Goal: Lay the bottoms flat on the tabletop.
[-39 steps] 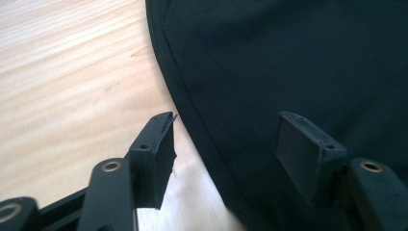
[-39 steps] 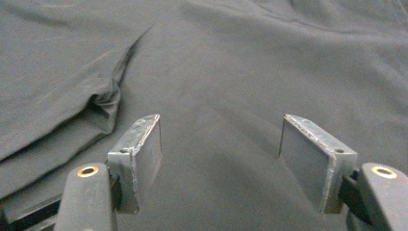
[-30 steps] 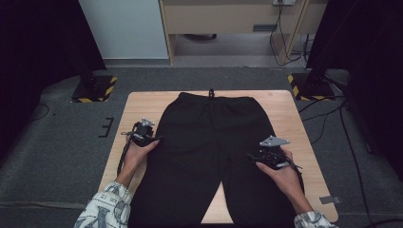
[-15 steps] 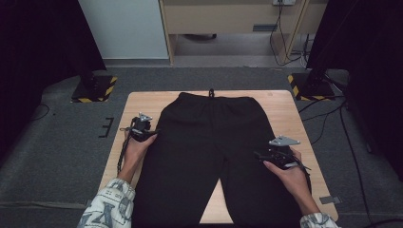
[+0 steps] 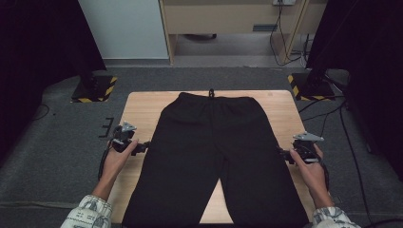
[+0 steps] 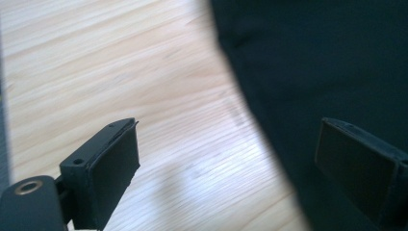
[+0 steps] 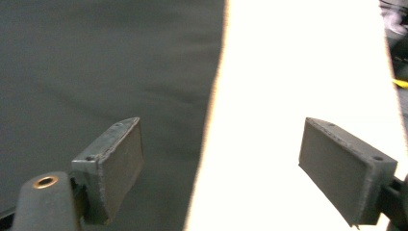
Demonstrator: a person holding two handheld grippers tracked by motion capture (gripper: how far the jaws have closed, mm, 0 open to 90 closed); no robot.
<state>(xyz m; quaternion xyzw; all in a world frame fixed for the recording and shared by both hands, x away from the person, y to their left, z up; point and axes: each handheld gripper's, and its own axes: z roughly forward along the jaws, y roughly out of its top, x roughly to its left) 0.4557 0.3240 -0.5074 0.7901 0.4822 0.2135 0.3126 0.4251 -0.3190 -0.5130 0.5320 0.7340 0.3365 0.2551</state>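
Note:
Black trousers [image 5: 214,152] lie flat on the wooden table [image 5: 140,111], waistband at the far side, both legs running toward me. My left gripper [image 5: 141,146] sits at the outer edge of the left leg, open, with nothing between its jaws. In the left gripper view the black cloth edge [image 6: 312,72] runs between the two pads, with the gripper [image 6: 231,166] over bare wood [image 6: 120,72]. My right gripper [image 5: 284,154] is at the outer edge of the right leg, open too. The right gripper view shows the cloth [image 7: 106,62] at the left and bright table at the right, with the gripper [image 7: 221,168] astride the edge.
The table stands on grey carpet [image 5: 57,156]. Two yellow-and-black striped stand bases [image 5: 92,90] [image 5: 309,85] lie beyond its far corners, with cables [image 5: 351,156] trailing on the floor at the right. A cabinet [image 5: 233,19] stands at the back.
Both hands have moved outward, from on top of the trousers to the outer edges of the legs. The trousers lie as before.

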